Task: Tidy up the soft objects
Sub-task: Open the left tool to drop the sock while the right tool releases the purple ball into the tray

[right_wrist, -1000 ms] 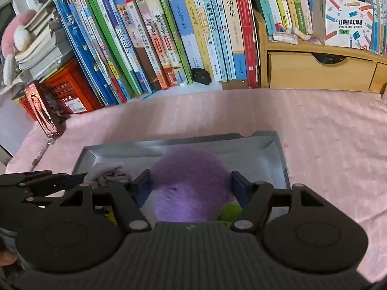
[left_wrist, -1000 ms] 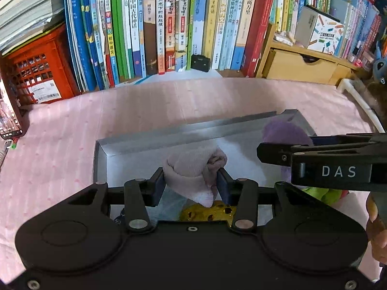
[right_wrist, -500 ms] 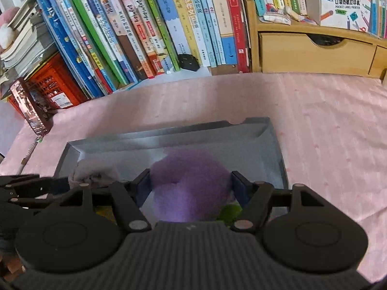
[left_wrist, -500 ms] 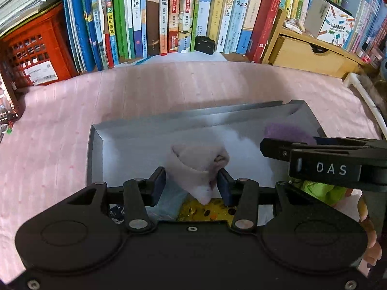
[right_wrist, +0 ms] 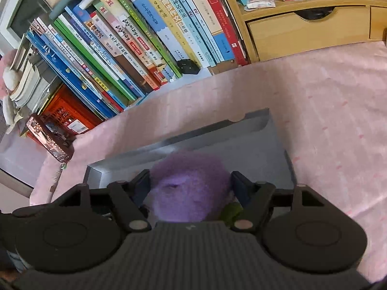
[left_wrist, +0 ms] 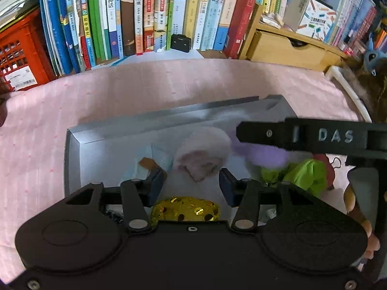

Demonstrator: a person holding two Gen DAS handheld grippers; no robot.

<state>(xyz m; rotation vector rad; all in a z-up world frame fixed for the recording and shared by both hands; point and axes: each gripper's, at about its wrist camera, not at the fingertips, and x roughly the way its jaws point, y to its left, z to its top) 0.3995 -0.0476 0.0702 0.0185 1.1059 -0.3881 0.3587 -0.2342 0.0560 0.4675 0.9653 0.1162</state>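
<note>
Left gripper (left_wrist: 192, 181) has let go, jaws spread; right gripper (right_wrist: 191, 184) pinches fuzzy purple ball (right_wrist: 189, 186)

At frame centre, a pale pink sock (left_wrist: 202, 154) lies in a grey box (left_wrist: 72, 159); a fuzzy purple ball (right_wrist: 191, 188) fills the lower middle. The cloth (left_wrist: 169, 82) above is pink with darker flecks, and the crate (left_wrist: 17, 50) at upper left is red.

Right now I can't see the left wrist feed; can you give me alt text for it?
The left gripper stands open around a pale pink plush lying in the grey box on a pink cloth. The right gripper crosses from the right over a purple plush, with a green plush beside it and books behind.
</note>
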